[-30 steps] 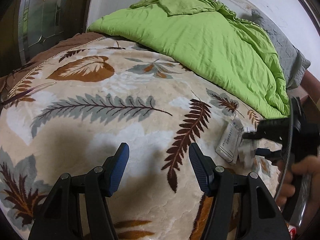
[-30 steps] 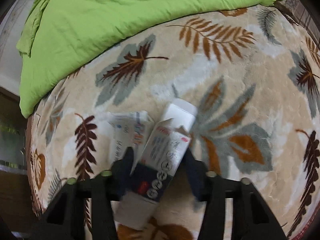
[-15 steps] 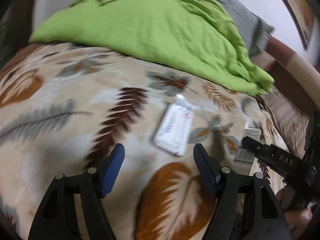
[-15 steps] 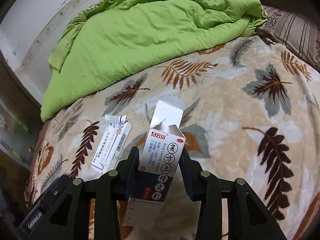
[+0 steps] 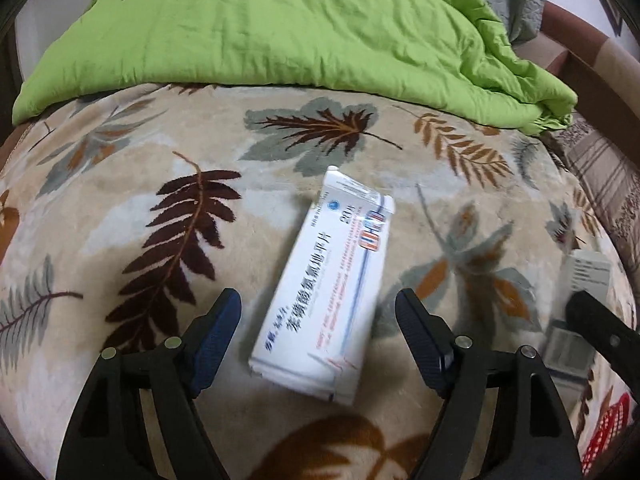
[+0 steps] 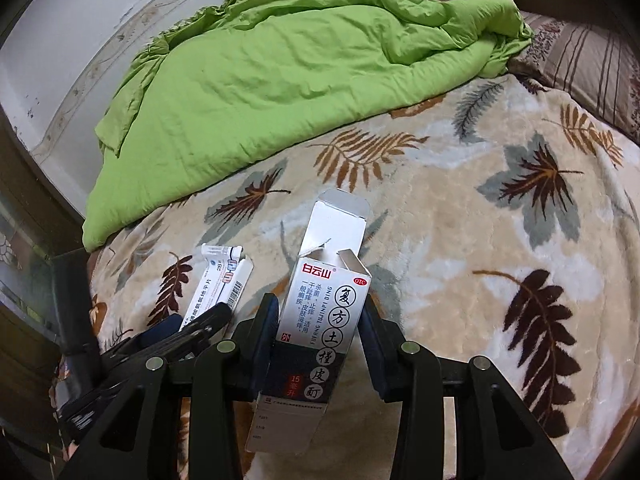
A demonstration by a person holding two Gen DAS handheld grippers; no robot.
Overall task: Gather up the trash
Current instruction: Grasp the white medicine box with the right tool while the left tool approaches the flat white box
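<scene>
flat box (image 5: 326,288) on blanket (image 5: 120,208) btwn left claw (image 5: 318,320) fingers; quilt (image 5: 280,20) behind.

Dim indoor light, fisheye-warped, slightly blurred.

The left tongs (image 5: 318,322) are matte black plastic, with two angular arms that carry triangular cut-outs and round silver screw heads at the joints. Their fingers (image 5: 216,334) wear dark blue pads with a fine ribbed grip texture. The right tongs (image 6: 318,334) have the same build: black angular arms, silver screws at each pivot and dark ribbed pads.
</scene>
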